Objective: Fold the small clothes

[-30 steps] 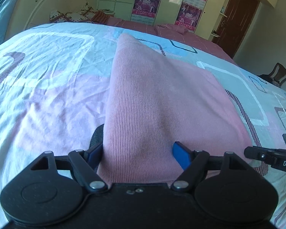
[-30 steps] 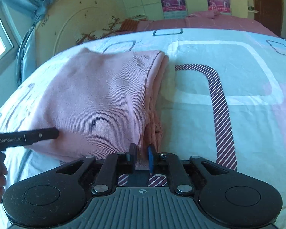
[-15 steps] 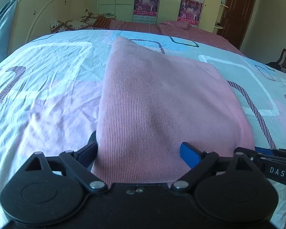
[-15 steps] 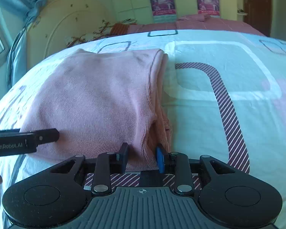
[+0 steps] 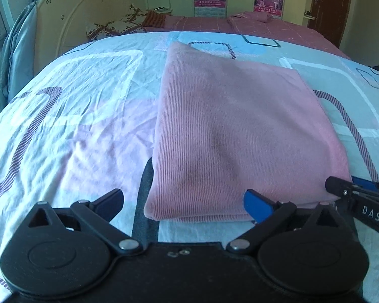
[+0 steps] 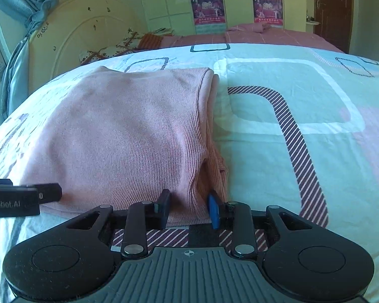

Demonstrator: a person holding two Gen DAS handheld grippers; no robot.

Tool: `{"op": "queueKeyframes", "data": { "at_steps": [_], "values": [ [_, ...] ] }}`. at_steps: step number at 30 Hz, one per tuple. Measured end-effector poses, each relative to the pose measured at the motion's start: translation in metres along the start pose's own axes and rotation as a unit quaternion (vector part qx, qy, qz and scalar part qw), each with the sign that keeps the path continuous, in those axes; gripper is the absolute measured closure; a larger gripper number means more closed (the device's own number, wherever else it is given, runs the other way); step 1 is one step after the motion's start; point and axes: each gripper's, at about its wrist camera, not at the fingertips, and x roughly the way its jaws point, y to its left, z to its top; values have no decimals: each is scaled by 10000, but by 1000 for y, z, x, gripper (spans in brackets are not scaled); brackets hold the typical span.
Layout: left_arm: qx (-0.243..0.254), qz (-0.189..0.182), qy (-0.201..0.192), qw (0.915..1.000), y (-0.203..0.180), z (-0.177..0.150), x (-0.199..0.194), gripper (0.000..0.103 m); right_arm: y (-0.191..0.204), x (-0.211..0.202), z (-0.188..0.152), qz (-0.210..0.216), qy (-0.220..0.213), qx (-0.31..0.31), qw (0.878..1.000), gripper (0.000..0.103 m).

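Closest in, the left gripper (image 5: 184, 202) is spread wide with nothing in it, fingers either side of the near left corner of the pink sweater (image 5: 235, 131) but not pinching it, and the right gripper (image 6: 189, 208) sits partly open around the near right corner where the layers bunch up, not clamped either. The sweater lies folded into a rectangle on the patterned bedsheet (image 5: 70, 116), and further back there's a cream headboard (image 6: 88, 35) and cupboards with posters (image 6: 209, 7)
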Motion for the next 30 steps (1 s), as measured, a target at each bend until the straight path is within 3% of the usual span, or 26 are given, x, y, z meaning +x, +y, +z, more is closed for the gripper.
{"op": "queueKeyframes", "data": {
  "at_steps": [1,2,5,8,11,13,15,17,23,30],
  "values": [
    [62,18,-79,9999,-1,-1,-10,16,1,-9,0,25,-74,65,9999,71],
    [86,34,-143,9999,-1,-3,-20,18,2,-21,1,78,-159,90,9998,71],
    [-40,-44,-396,9992,3,-10,-58,14,9,-61,-2,327,-361,-89,9988,68],
    [-265,185,-789,9964,5,-23,-105,10,17,-104,-11,492,-492,-240,9973,31],
    [-353,471,-1197,9911,5,-41,-147,5,23,-149,-24,570,-693,-483,9948,26],
    [-372,530,-1269,9898,4,-56,-170,5,23,-176,-34,588,-793,-449,9941,21],
    [-366,495,-1310,9895,2,-72,-195,5,20,-202,-45,608,-919,-303,9934,5],
    [-356,531,-1284,9897,-3,-87,-216,5,17,-230,-59,516,-1076,-183,9927,1],
    [-335,530,-1259,9901,-18,-125,-267,5,19,-299,-90,309,-1385,-50,9899,0],
    [-474,450,-1370,9884,-28,-149,-305,3,19,-346,-110,272,-1698,-112,9850,0]
  ]
}}
